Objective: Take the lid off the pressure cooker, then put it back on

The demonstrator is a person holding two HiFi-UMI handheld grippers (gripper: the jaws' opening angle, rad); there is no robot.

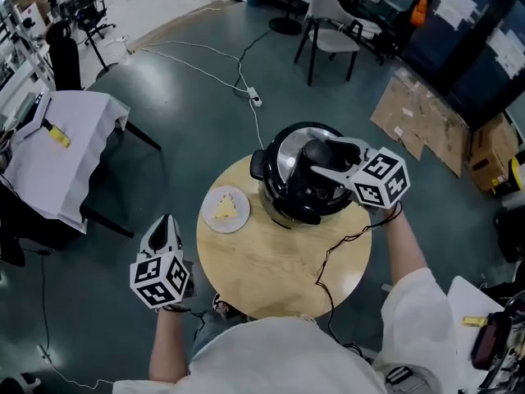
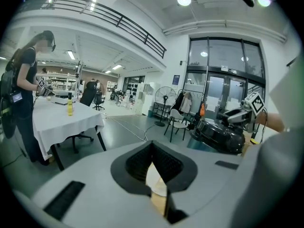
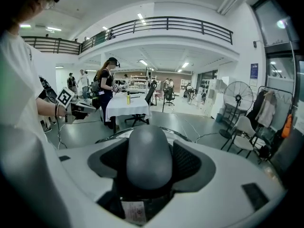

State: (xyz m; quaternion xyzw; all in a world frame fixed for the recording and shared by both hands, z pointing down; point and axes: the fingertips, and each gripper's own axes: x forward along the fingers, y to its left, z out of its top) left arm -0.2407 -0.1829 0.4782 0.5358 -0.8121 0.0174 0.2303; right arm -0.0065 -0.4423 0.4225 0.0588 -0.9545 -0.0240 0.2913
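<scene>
The black pressure cooker (image 1: 283,199) stands at the far side of a round wooden table (image 1: 271,281), its steel-topped lid (image 1: 289,156) seated on the pot. My right gripper (image 1: 316,161) reaches over it from the right, jaws closed on either side of the lid handle (image 3: 148,156), which fills the gap between the ribbed pads (image 3: 187,163). My left gripper (image 1: 166,224) hangs off the table's left edge, shut and empty, pointing at the table. In the left gripper view the cooker (image 2: 221,134) shows at the right, beyond the closed jaws.
A white plate (image 1: 215,220) with a yellow piece of food lies left of the cooker. A black cable (image 1: 328,257) runs over the table's front right. A white-draped table (image 1: 57,154) stands left, a chair (image 1: 332,31) behind, and flattened cardboard (image 1: 418,117) at the right.
</scene>
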